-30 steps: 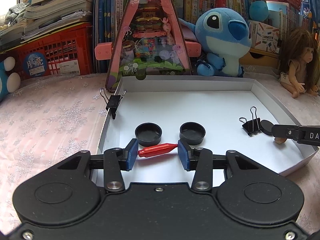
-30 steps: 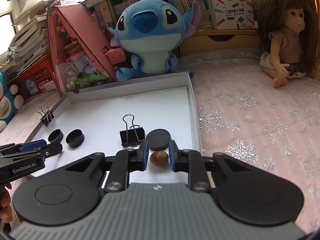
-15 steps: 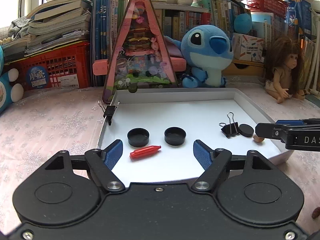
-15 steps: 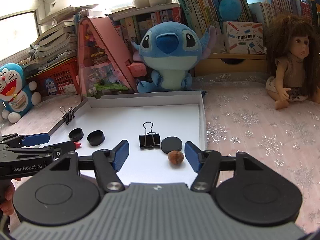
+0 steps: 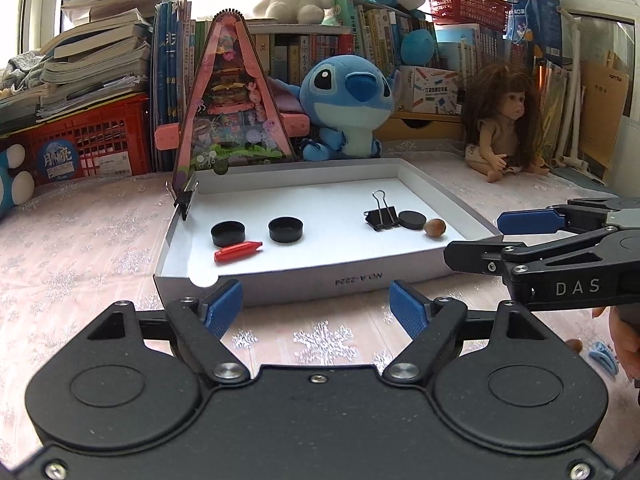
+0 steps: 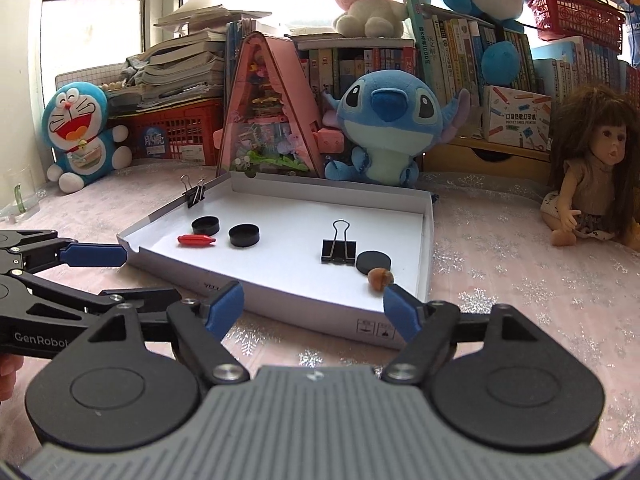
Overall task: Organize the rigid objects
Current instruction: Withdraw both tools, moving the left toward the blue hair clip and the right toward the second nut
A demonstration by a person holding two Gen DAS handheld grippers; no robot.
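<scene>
A shallow white tray holds a red capsule-shaped piece beside two black caps. Further right in it lie a black binder clip, a black disc and a brown nut. My left gripper hovers just in front of the tray's near wall, jaws opening with nothing between them. My right gripper is at the tray's near right corner, jaws also opening and empty. The nut lies just beyond its right fingertip.
A second binder clip is clamped on the tray's left rim. Behind the tray stand a pink triangular toy house, a blue plush, a doll, a red crate and books. A small blue item lies near a hand.
Both grippers let go, the left of the red piece and the right of the nut. Both opened wide and drew back out of the tray to its near side.
</scene>
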